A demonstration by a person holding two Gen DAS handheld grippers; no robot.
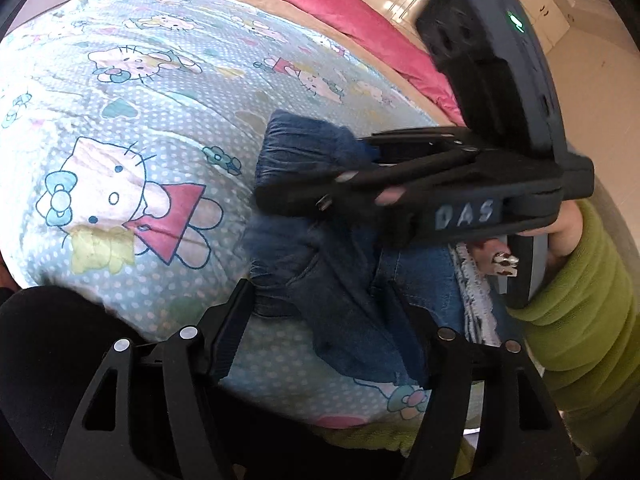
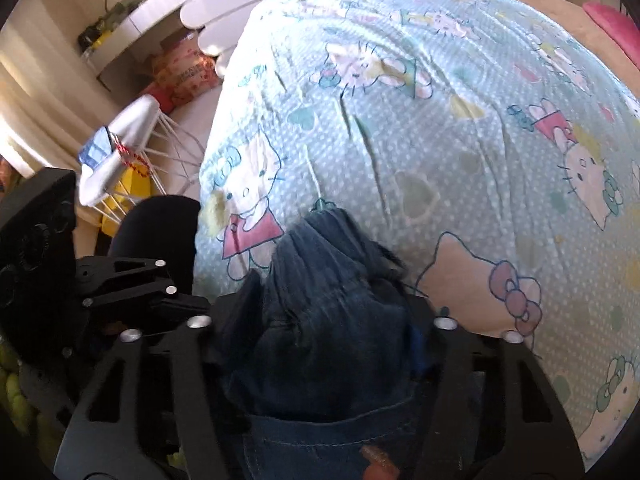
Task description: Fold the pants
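In the left wrist view, one pair of dark blue denim pants lies bunched on the cartoon-cat bedspread, its bulk running from the near right corner up toward the middle; the left gripper straddles a fold with both fingers against the cloth, while the right gripper, held by a hand in a green sleeve, pinches the far end. In the right wrist view, the single pair of pants runs straight away from the camera, and the right gripper is clamped on the gathered denim.

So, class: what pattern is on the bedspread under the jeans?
The bedspread is pale blue with white dots and cartoon cats, clearest in the right wrist view.
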